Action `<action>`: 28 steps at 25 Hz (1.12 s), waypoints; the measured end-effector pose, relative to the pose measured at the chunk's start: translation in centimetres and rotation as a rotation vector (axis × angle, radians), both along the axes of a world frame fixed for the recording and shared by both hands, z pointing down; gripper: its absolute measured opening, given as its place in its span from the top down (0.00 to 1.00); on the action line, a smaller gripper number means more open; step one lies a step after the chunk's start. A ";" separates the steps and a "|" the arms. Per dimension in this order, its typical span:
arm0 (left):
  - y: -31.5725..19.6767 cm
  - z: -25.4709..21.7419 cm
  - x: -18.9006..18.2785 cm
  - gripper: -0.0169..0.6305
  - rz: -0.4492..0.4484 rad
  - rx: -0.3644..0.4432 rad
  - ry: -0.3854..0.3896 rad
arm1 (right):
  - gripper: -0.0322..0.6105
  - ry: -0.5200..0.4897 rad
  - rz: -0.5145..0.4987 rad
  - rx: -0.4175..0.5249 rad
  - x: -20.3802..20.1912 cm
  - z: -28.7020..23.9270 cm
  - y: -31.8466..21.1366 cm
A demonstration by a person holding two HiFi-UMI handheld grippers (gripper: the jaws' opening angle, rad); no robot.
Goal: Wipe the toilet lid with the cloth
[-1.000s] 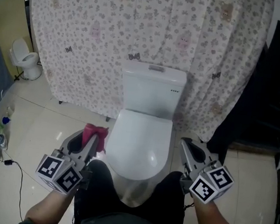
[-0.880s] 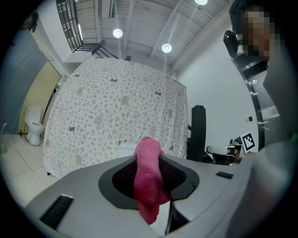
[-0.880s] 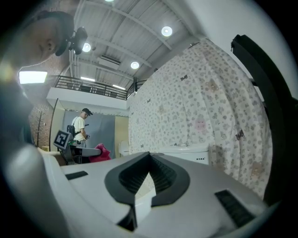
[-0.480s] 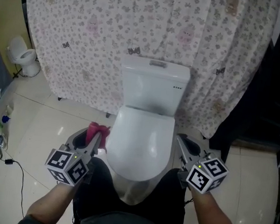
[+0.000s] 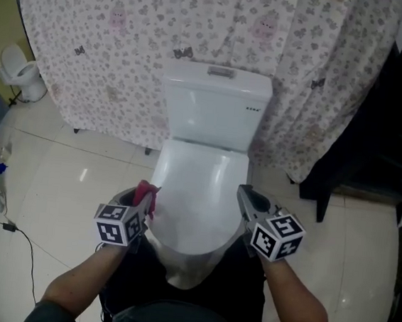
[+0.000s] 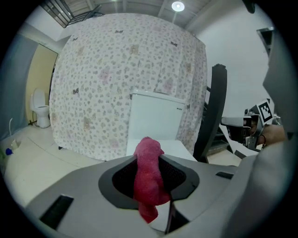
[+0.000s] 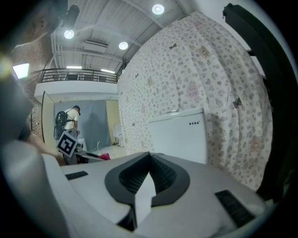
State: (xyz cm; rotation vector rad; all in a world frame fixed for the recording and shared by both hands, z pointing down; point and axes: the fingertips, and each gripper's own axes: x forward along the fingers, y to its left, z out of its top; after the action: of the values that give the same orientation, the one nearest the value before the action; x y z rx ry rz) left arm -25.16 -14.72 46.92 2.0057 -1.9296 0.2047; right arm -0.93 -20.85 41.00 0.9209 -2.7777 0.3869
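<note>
Floral curtain (image 5: 128,42) behind white cistern (image 5: 213,111), dark hanging fabric (image 5: 374,139) at right, toilet lid (image 5: 199,192) closed, left hand-held gripper (image 5: 142,203) clamped on pink cloth (image 5: 146,192) just beside lid's left edge, right hand-held gripper (image 5: 247,199) jaws together, empty, at lid's right edge

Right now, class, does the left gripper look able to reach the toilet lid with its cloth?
Probably yes. The left gripper, shut on the pink cloth, is right by the front left edge of the closed toilet lid, and nothing stands between them.
</note>
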 end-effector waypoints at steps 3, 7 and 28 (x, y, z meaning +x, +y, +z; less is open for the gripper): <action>-1.5 2.3 0.7 0.78 0.024 -0.046 0.005 | 0.94 0.065 0.024 -0.082 -0.4 3.9 -1.1; -2.8 5.3 1.8 0.78 0.050 -0.125 0.013 | 0.94 0.137 0.063 -0.168 -0.2 9.0 -1.9; -4.8 14.0 3.0 0.78 0.063 -0.308 -0.066 | 0.94 0.176 0.030 -0.220 0.3 12.2 -1.9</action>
State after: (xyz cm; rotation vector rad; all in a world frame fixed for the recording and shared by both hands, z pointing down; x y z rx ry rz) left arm -22.14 -19.52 60.94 1.8750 -1.7491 0.5541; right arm -0.61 -22.78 53.21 0.8970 -2.5053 0.5736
